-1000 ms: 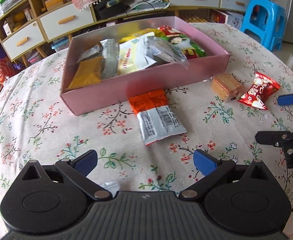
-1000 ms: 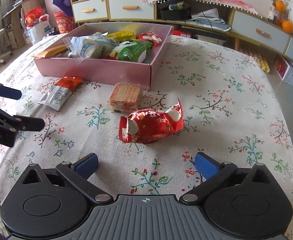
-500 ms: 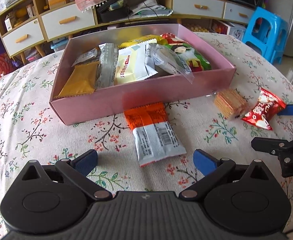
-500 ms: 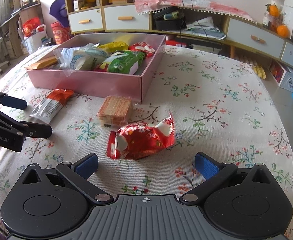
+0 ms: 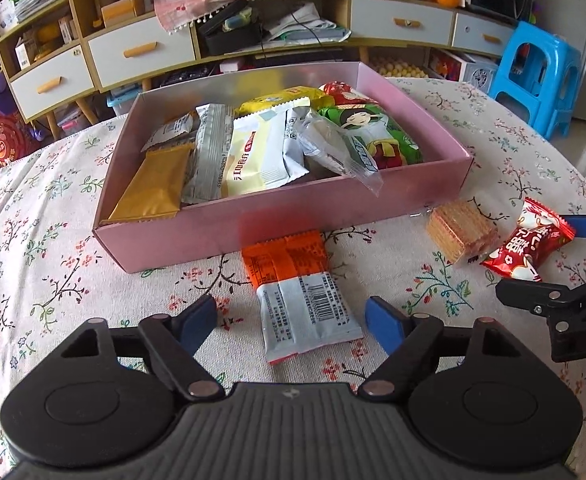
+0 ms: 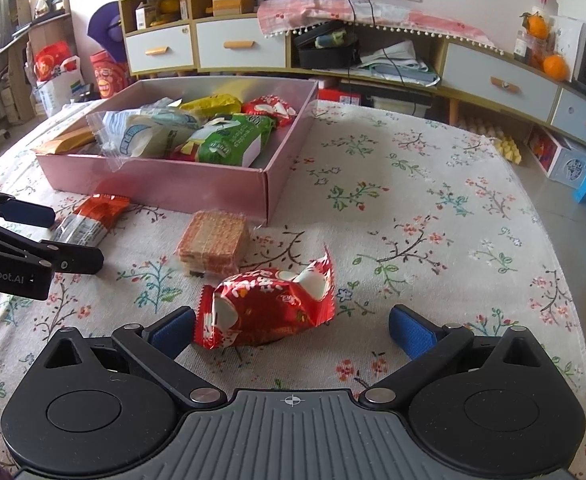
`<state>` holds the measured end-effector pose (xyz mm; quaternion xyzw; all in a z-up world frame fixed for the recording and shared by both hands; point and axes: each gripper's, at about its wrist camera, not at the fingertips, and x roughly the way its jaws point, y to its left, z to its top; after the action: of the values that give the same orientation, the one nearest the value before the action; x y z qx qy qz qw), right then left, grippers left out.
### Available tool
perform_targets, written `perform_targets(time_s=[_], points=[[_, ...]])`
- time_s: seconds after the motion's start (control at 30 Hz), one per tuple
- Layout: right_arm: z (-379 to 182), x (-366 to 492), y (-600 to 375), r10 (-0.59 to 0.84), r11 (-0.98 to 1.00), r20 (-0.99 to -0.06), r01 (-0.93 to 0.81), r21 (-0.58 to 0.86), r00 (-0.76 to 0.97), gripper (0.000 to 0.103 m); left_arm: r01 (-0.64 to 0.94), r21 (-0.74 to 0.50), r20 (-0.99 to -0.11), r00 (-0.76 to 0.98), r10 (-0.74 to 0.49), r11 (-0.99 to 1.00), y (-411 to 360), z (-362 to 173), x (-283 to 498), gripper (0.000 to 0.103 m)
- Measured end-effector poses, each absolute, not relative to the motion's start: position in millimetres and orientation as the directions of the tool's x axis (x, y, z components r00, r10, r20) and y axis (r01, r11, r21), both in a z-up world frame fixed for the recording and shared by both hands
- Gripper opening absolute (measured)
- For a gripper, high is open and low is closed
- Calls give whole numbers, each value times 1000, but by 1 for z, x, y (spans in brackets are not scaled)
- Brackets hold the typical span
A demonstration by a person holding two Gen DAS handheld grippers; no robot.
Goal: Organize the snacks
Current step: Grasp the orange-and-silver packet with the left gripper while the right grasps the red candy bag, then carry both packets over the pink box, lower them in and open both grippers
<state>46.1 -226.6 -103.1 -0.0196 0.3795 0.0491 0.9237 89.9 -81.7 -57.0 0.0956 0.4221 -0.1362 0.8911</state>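
Snacks lie in two groups on a table with a floral cloth (image 5: 53, 264): most are packed inside a shallow pink box (image 5: 301, 216), and three remain outside it on the cloth.

Box contents, seen from the left wrist view: a gold packet (image 5: 153, 188) at the left end, a white and yellow packet (image 5: 253, 156) in the middle, a clear bag (image 5: 333, 148) tilted over the near wall, and a green packet (image 5: 377, 136) at the right end.

Loose items:
- An orange and white packet (image 5: 297, 288) lies flat, its orange end touching the box's near wall.
- A wafer block (image 6: 213, 240) in clear wrap sits just beside the box's near corner.
- A red wrapper (image 6: 265, 308) lies crumpled near the wafer block, apart from the box.

Left gripper (image 5: 291, 318): the jaws have just been closing and now stand partly open. The white end of the orange and white packet lies between the blue pads (image 5: 197, 322), with a gap on each side; nothing is held.

Right gripper (image 6: 293, 328): the jaws stand wide open. The red wrapper lies between the fingers, its left end just beside the left pad; contact there cannot be confirmed. The right pad is clear of it. No grip is made.

Behind the table stands a low cabinet (image 6: 237, 48) with white drawers.
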Motion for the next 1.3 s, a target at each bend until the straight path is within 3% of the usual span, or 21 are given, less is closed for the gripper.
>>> perform_targets(time_s=[0.4, 0.63, 0.8, 0.97, 1.3], points=[[-97, 45, -219, 87, 991, -695, -134, -13, 714, 95, 328, 61, -774, 612, -163, 943, -84, -52, 89, 45], [-94, 46, -218, 91, 991, -691, -136, -11, 718, 80, 335, 66, -769, 617, -166, 940, -86, -50, 89, 41], [-93, 45, -215, 112, 988, -701, -157, -1, 704, 56, 332, 55, -770, 614, -172, 942, -85, -48, 90, 39], [-89, 43, -214, 118, 987, -693, -164, 1, 711, 45, 334, 43, -771, 610, -181, 942, -84, -46, 89, 39], [-85, 41, -213, 126, 986, -704, -165, 12, 699, 43, 334, -1, -770, 601, -213, 943, -76, -39, 88, 38]])
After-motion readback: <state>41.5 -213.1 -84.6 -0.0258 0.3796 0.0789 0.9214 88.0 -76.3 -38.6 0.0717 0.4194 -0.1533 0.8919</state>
